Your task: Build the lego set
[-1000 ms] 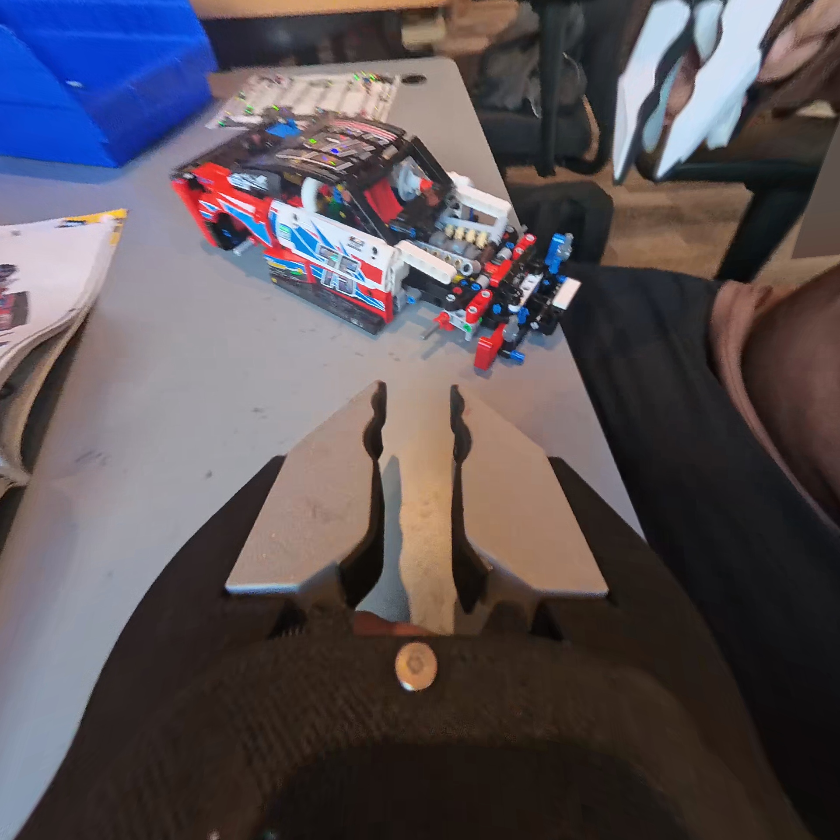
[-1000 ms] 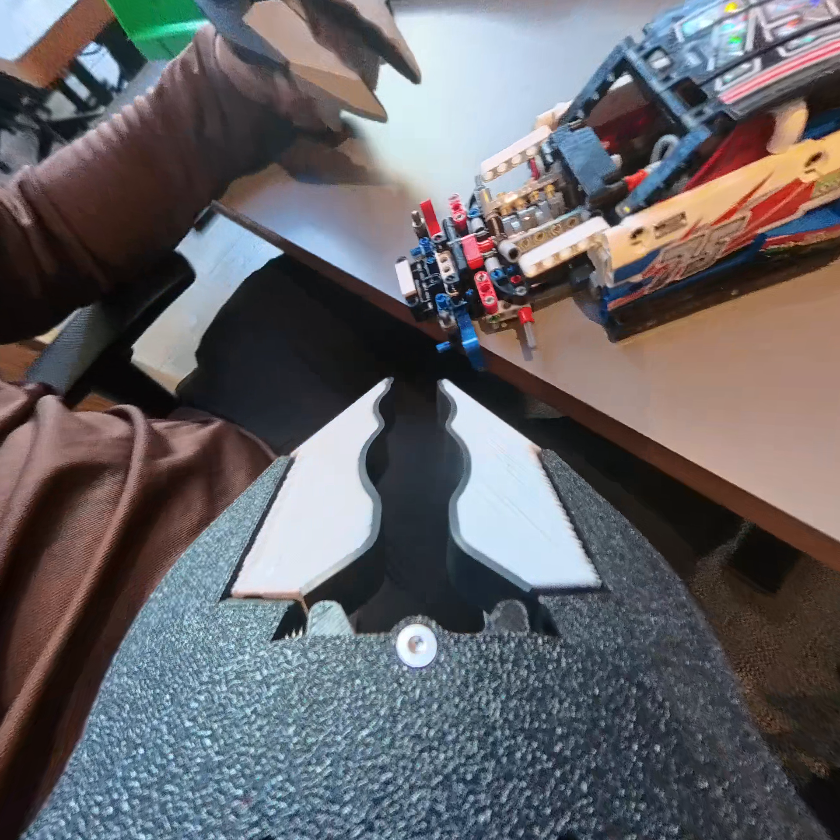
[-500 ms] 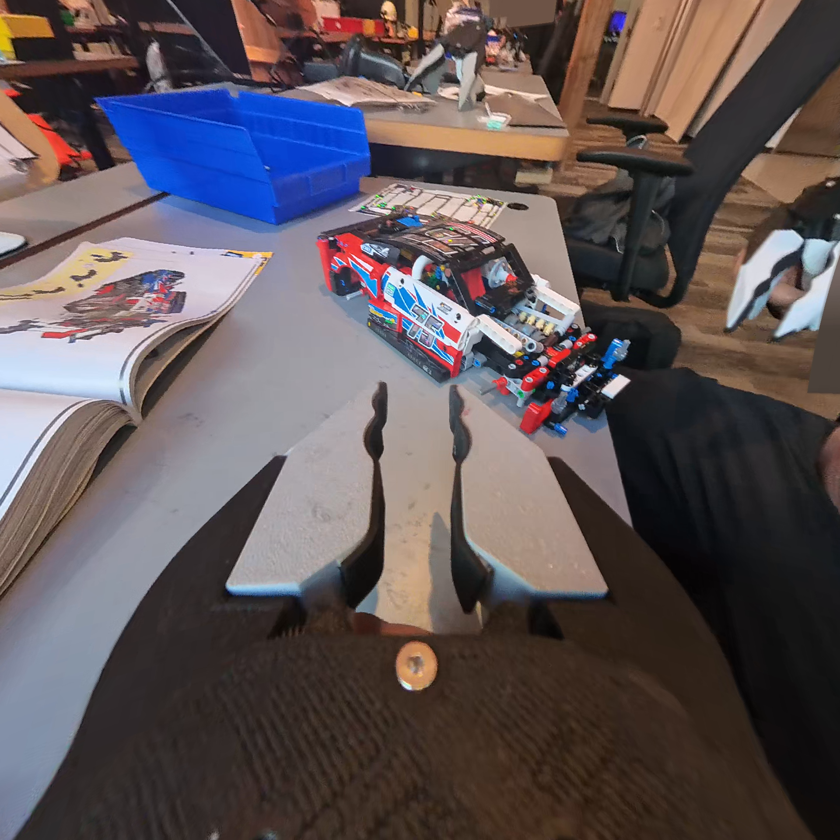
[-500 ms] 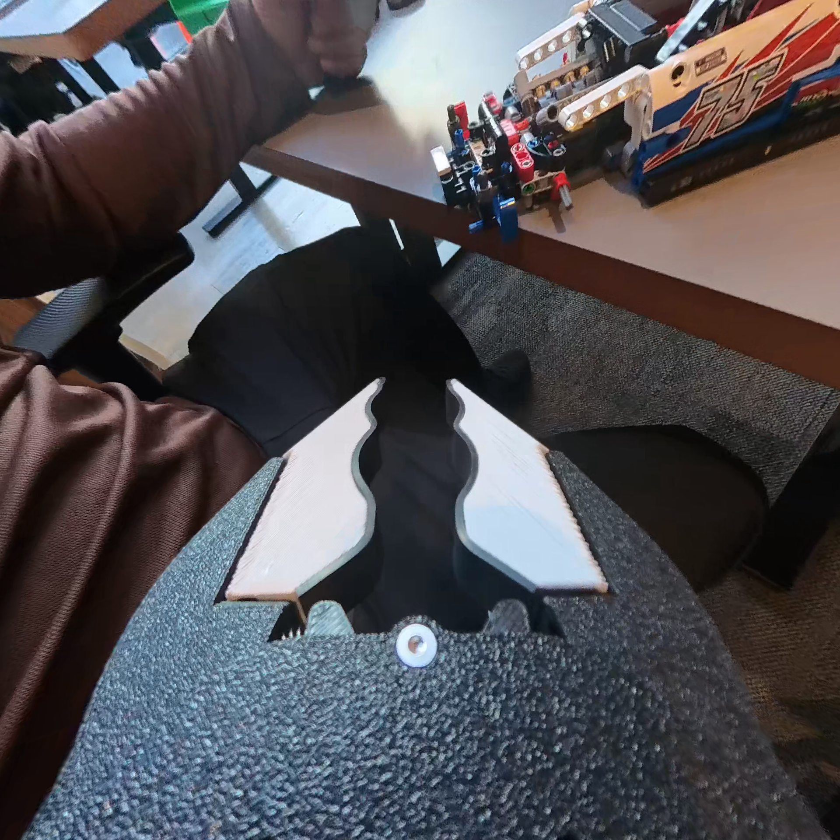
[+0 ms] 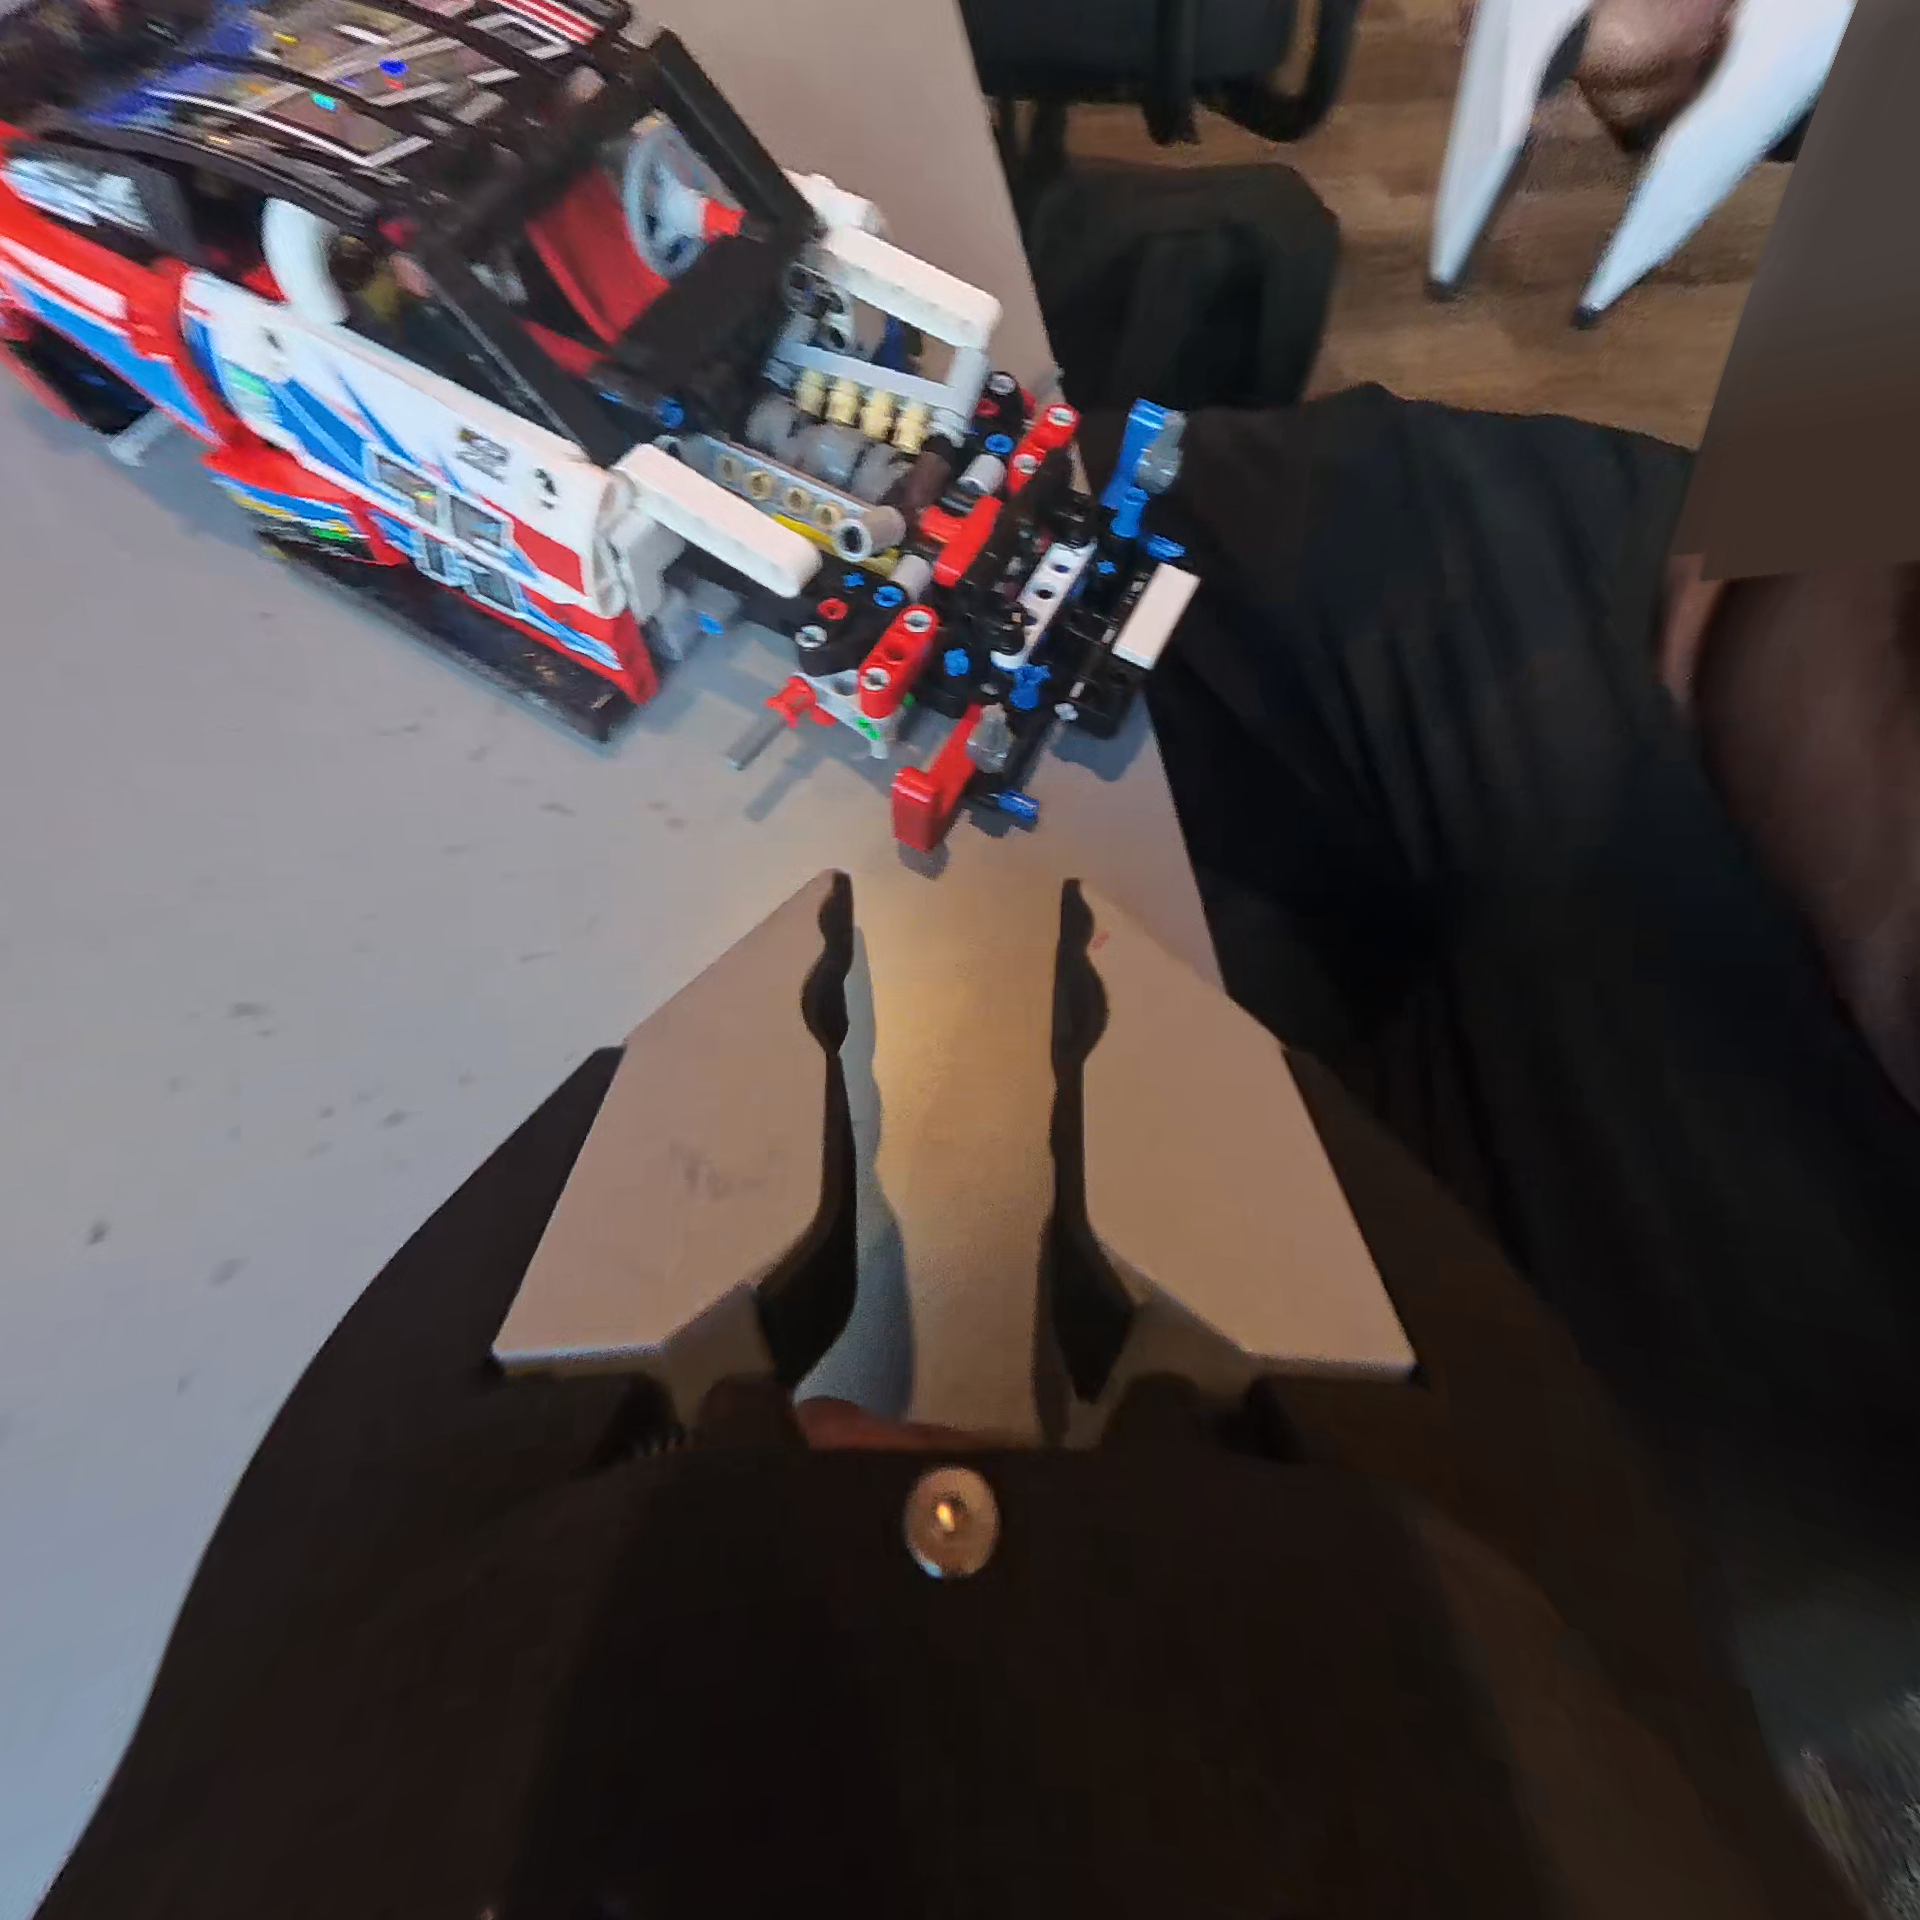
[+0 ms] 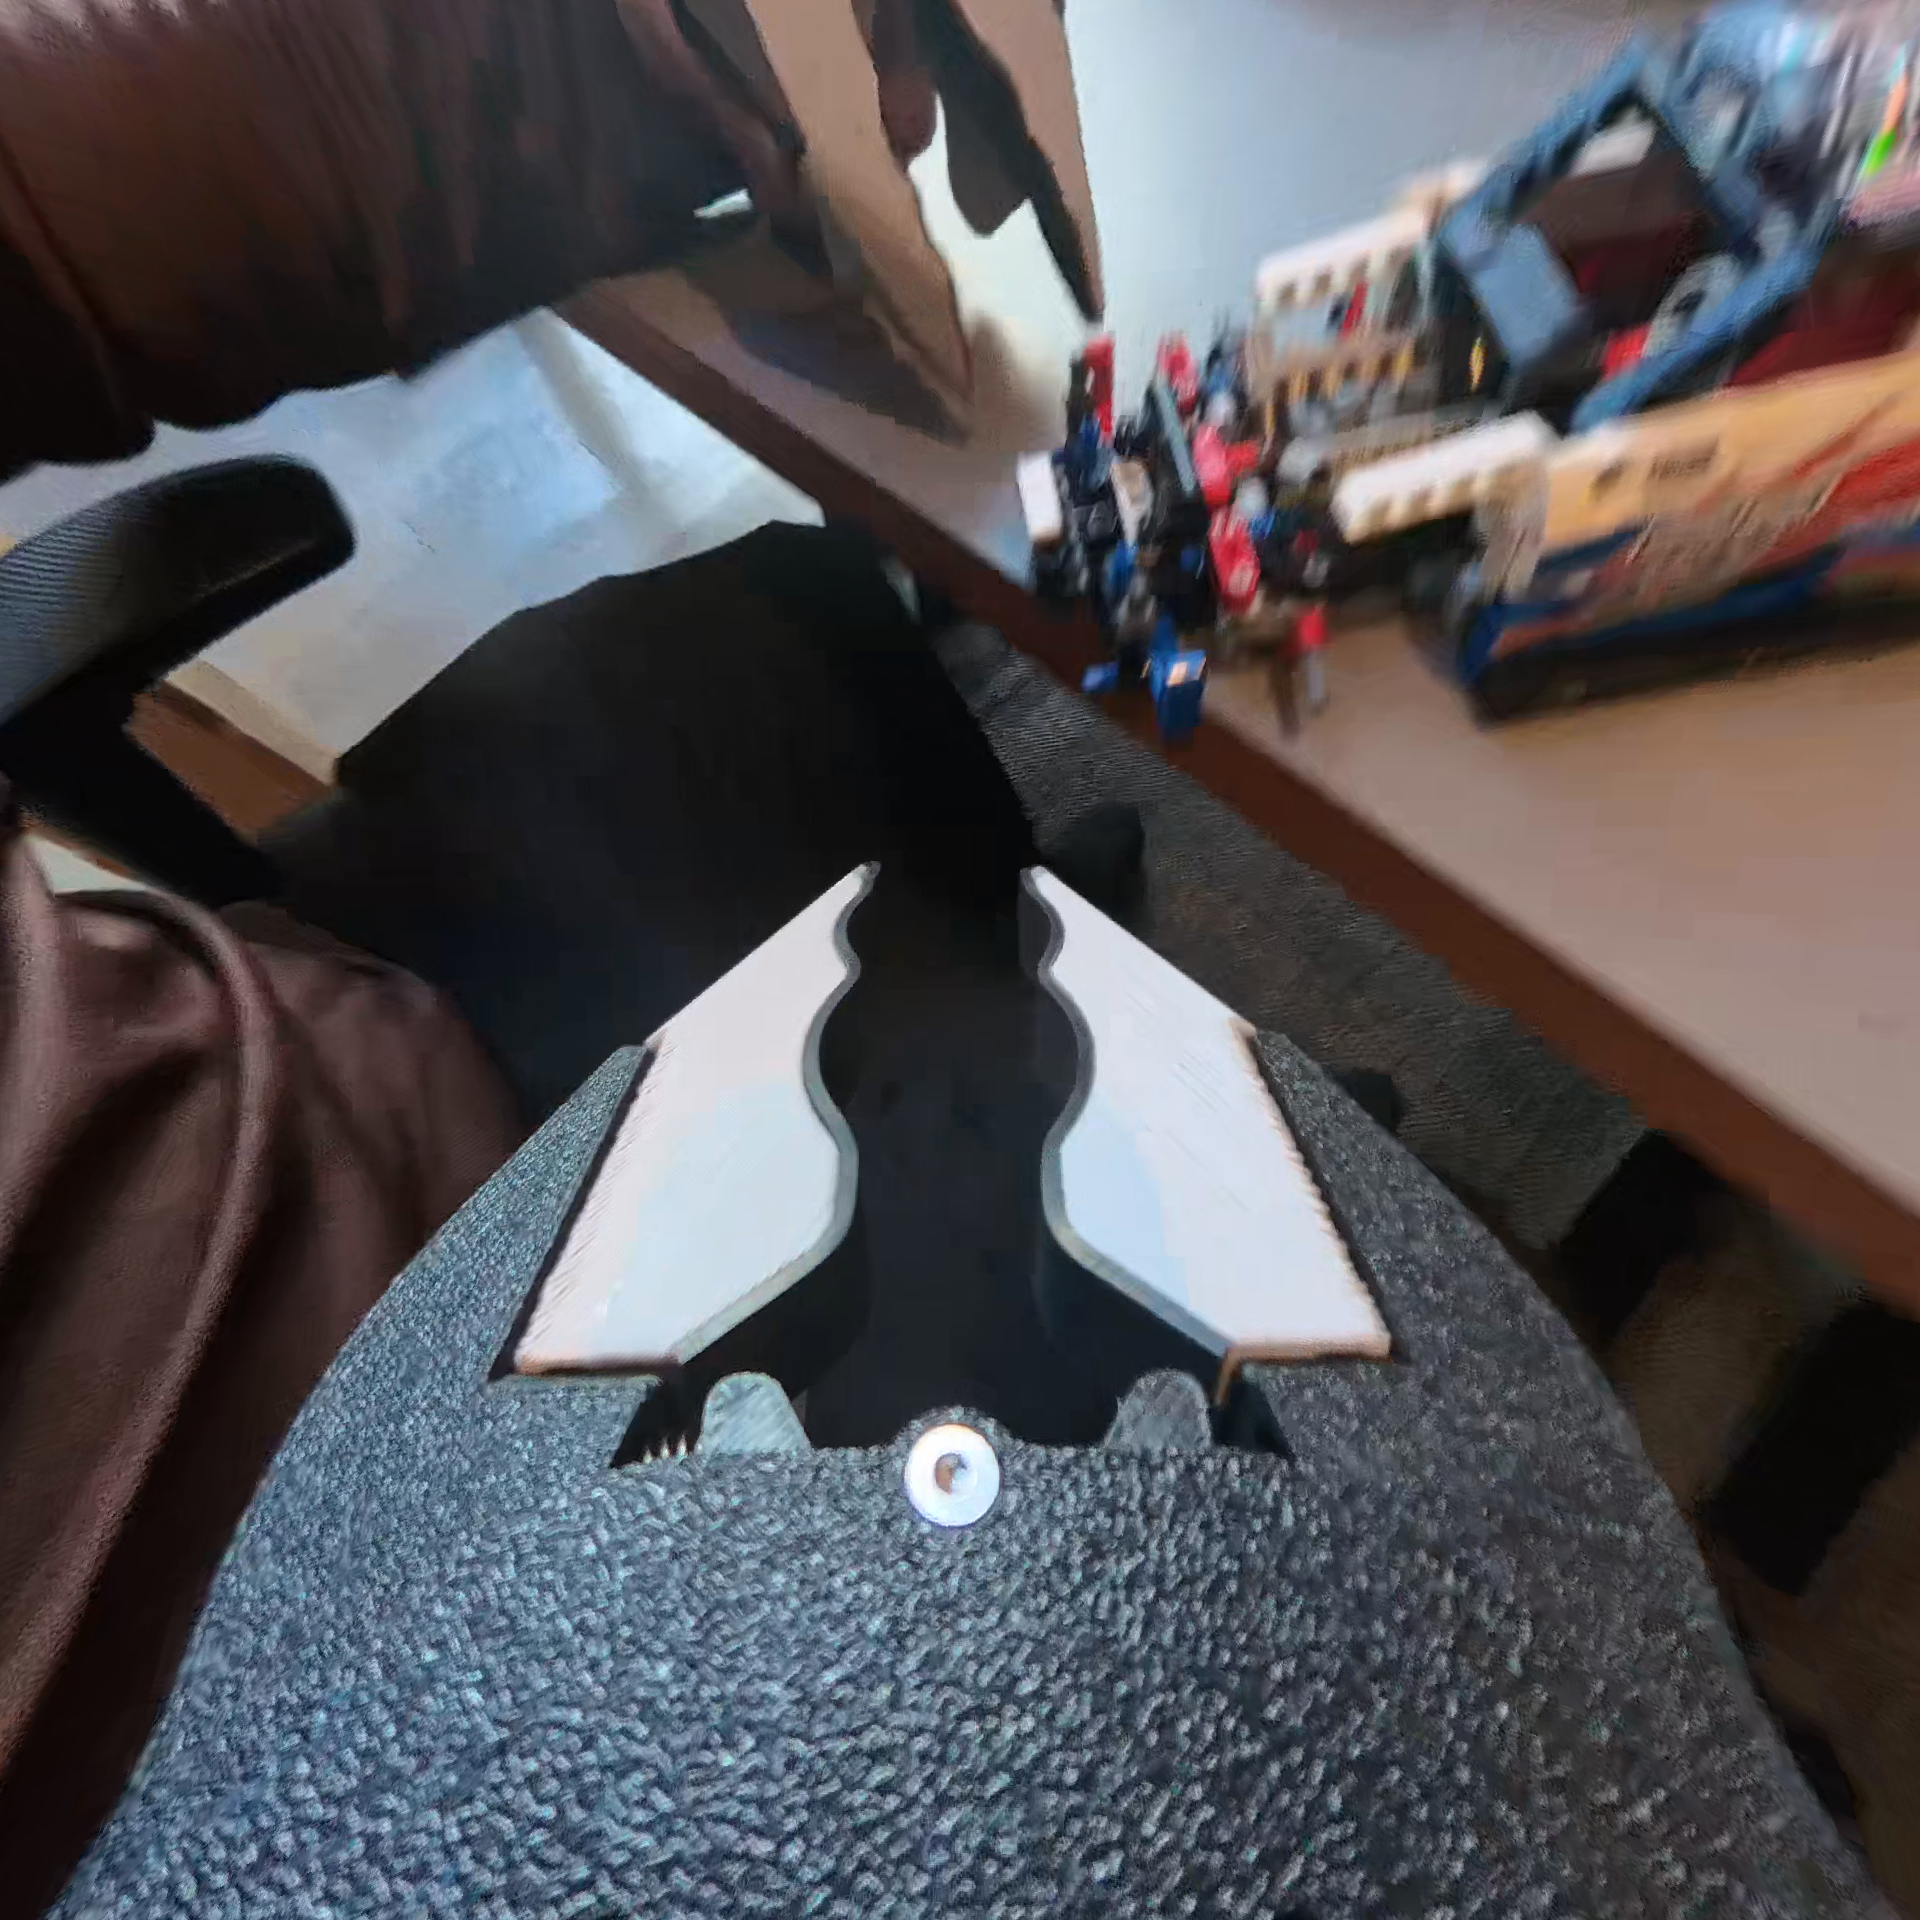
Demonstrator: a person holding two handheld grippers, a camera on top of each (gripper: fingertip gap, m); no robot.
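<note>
A partly built red, white and blue lego car (image 5: 436, 416) stands on the grey table (image 5: 312, 987), its open front frame (image 5: 997, 613) of black, red and blue beams near the table's right edge. My left gripper (image 5: 948, 894) is open and empty, low over the table just short of that frame. My right gripper (image 6: 948, 883) is open and empty, off the table, over the person's dark lap. The car shows blurred in the right wrist view (image 6: 1558, 468). The right gripper also shows far off in the left wrist view (image 5: 1621, 145).
The person's brown sleeve (image 6: 312, 177) and the left gripper's fingers (image 6: 914, 239) reach over the table edge (image 6: 1455, 883). A black chair armrest (image 6: 156, 582) is at left. Dark trousers (image 5: 1507, 831) and a black bag (image 5: 1184, 281) lie beyond the table's right edge. About 20 centimeters separates my left fingertips from my right.
My left gripper has tipped down and moved closer to the car's front; the book and blue bin have left the view. My right gripper has swung up toward the table edge. Both stayed open.
</note>
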